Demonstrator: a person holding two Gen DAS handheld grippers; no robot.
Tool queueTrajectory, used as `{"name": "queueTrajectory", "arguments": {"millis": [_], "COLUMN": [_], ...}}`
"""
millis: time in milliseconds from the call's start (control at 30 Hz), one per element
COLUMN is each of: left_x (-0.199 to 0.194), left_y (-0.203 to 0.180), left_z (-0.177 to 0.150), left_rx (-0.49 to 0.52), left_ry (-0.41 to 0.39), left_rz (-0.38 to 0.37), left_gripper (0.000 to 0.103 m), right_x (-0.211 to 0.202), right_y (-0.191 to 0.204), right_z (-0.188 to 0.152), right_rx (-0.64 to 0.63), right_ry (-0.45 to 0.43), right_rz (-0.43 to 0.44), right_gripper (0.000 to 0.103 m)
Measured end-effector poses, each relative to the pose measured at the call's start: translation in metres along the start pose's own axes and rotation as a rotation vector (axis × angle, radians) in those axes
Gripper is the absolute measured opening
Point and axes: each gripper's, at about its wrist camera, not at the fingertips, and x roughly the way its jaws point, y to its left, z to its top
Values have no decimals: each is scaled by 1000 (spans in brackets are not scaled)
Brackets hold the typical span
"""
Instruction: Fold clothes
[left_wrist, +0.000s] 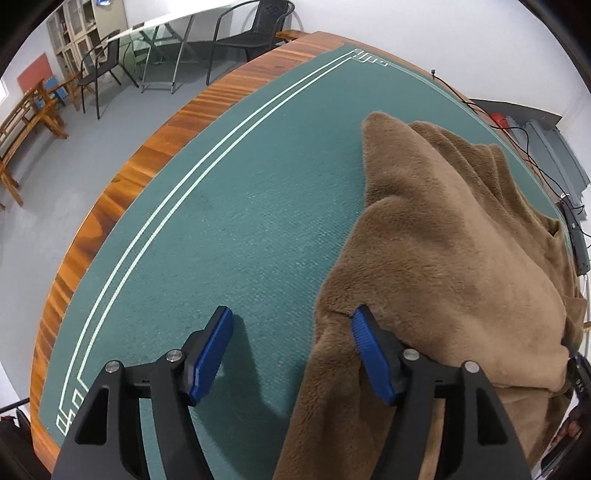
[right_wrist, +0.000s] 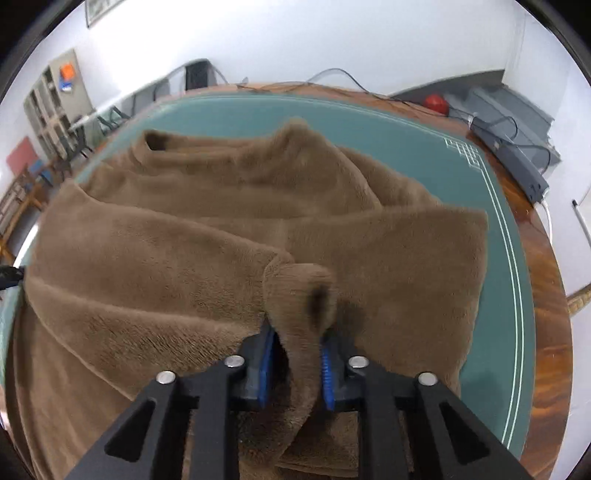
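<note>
Covering most of the wooden tabletop (left_wrist: 122, 177), a green mat (left_wrist: 236, 221) with pale border lines carries the task's thing: a brown fleece garment (right_wrist: 192, 236), spread in loose folds across the mat's middle, its neck opening at the far side in the right wrist view. In the left wrist view the same garment fills the right half of the picture, with bare mat to its left. Both tools point steeply down at the fabric. The left tool (left_wrist: 291, 354) has its blue pads well apart; its left pad (left_wrist: 210, 354) stands over bare mat, while the right pad lies against the garment's edge, cloth draped round its outer side, nothing pinched. The right tool (right_wrist: 295, 365) has its pads drawn close on a raised fold of the fleece, which bulges up between them, clamped. Cables (right_wrist: 369, 92) trail along the tabletop's far rim.
</note>
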Motion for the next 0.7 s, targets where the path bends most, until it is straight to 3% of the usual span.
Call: {"name": "queueTrajectory", "arguments": {"millis": [33,67,100,167,267,367,467,567,700], "left_x": [-5,-11,-21,-38,-52,-44,-16,1,-13], "left_y": [3,4,4,-2,-28,-59,-79,-84,-79], "left_z": [0,1,1,1,2,-1,-8,-15,-15], "left_rx": [-13,-21,-22,-12,35,102,149,168,122], "left_ry": [-7,-22,-52,-103,-134,-105,-25,-18,-5], "left_rz": [5,9,13,-6,-105,-168,-130,-97,-104], "left_gripper": [72,72,72,72,74,79,79,82,83], "right_x": [-8,-17,-28,-56,-72,-48,-16,-8,-18], "right_y": [-3,-6,-7,-1,24,40,51,54,58], "right_z": [-1,-2,-2,-5,-11,-21,-34,-42,-39], "right_rx": [27,55,71,60,-45,-74,-97,-140,-154], "right_ry": [-25,-52,-87,-188,-237,-146,-39,-60,-53], "right_rz": [-25,-50,-79,-102,-22,63,112,98,102], "right_gripper": [38,62,77,78,78,78,78,81,82]}}
